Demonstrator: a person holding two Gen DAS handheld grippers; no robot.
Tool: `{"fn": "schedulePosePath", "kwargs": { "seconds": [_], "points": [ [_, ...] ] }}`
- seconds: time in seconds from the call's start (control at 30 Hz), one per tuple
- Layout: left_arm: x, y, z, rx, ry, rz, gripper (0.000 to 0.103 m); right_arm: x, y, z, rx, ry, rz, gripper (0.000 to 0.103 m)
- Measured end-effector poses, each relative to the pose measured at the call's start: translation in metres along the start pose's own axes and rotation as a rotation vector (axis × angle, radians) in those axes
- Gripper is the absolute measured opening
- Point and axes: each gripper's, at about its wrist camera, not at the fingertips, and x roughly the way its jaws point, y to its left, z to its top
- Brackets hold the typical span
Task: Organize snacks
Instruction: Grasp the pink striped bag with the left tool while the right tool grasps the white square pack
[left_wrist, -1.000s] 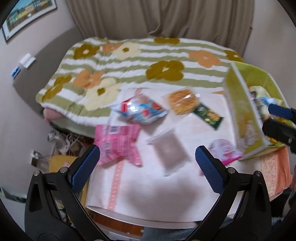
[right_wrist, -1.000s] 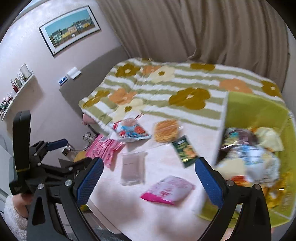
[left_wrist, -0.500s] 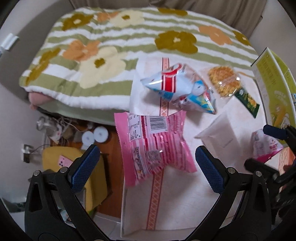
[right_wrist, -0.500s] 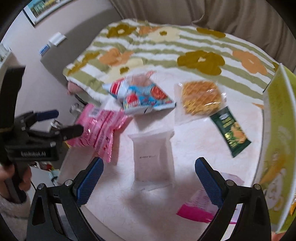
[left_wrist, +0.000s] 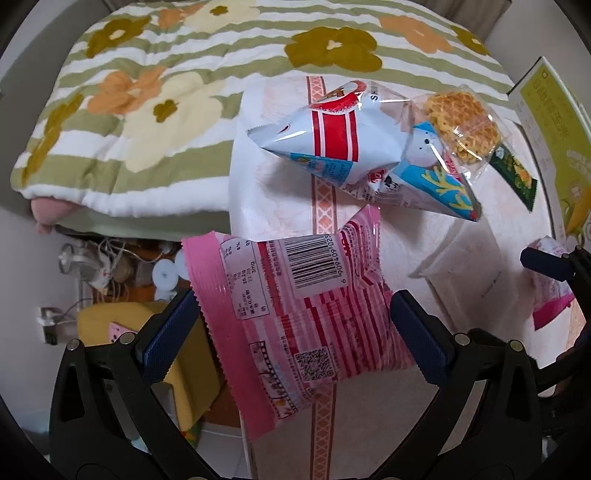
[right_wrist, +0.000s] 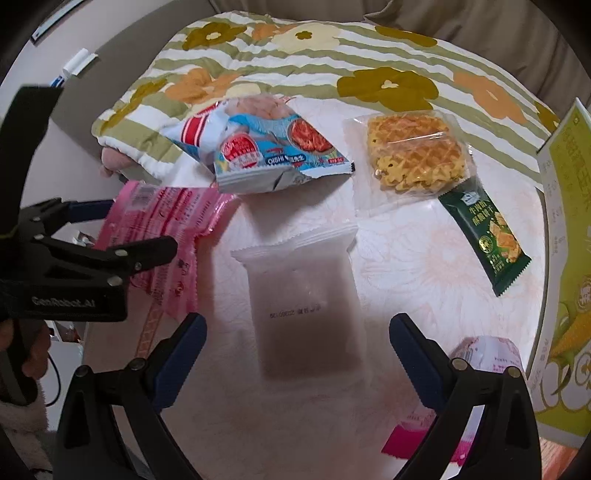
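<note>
My left gripper (left_wrist: 291, 328) is open, its blue pads on either side of a pink striped snack bag (left_wrist: 299, 302) that overhangs the table's left edge; the bag also shows in the right wrist view (right_wrist: 166, 225). My right gripper (right_wrist: 297, 354) is open just above a frosted clear packet (right_wrist: 303, 295). A blue and red Oishi bag (right_wrist: 258, 155), a waffle pack (right_wrist: 413, 155), a green bar (right_wrist: 487, 236) and a pink and white packet (right_wrist: 476, 358) lie on the white tablecloth (right_wrist: 406, 266).
A yellow-green cardboard box (right_wrist: 565, 266) stands at the table's right edge. A flowered striped quilt (right_wrist: 295, 62) lies beyond the table. Left of the table, on the floor below, are cables, a fan and a yellow item (left_wrist: 110, 317).
Both grippers have come down closer to the table. The left one has moved in around the pink bag; the right one has closed in on the frosted packet.
</note>
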Motion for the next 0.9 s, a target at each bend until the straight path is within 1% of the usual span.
{"fn": "schedulePosePath", "kwargs": {
  "seconds": [0.2, 0.43, 0.53, 0.63, 0.67, 0.73, 0.8, 0.87, 0.9],
  "points": [
    [0.009, -0.001, 0.005, 0.000, 0.011, 0.025, 0.102, 0.015, 0.004, 0.001, -0.045, 0.021, -0.028, 0.099],
    [0.015, -0.011, 0.006, 0.019, 0.004, 0.056, 0.103, 0.020, 0.009, -0.001, -0.088, 0.007, -0.046, 0.099],
    [0.028, -0.013, 0.004, 0.017, 0.060, 0.024, 0.103, 0.024, 0.011, -0.001, -0.105, 0.006, -0.055, 0.098],
    [0.034, -0.020, -0.002, 0.031, 0.069, 0.034, 0.102, 0.025, 0.010, -0.001, -0.106, 0.003, -0.054, 0.098],
    [0.035, -0.021, -0.004, 0.036, 0.070, 0.035, 0.097, 0.025, 0.010, 0.000, -0.109, 0.002, -0.059, 0.098],
    [0.035, -0.020, -0.005, 0.038, 0.065, 0.050, 0.094, 0.025, 0.009, 0.000, -0.115, -0.002, -0.066, 0.094],
    [0.033, -0.016, -0.005, 0.029, 0.060, 0.053, 0.088, 0.027, 0.008, 0.000, -0.116, 0.002, -0.067, 0.092],
    [0.030, -0.011, -0.006, 0.017, 0.050, 0.056, 0.074, 0.028, 0.007, -0.001, -0.113, 0.001, -0.066, 0.090],
    [0.029, -0.008, -0.006, 0.010, 0.045, 0.057, 0.070, 0.029, 0.007, -0.002, -0.111, 0.001, -0.067, 0.089]
  ]
}}
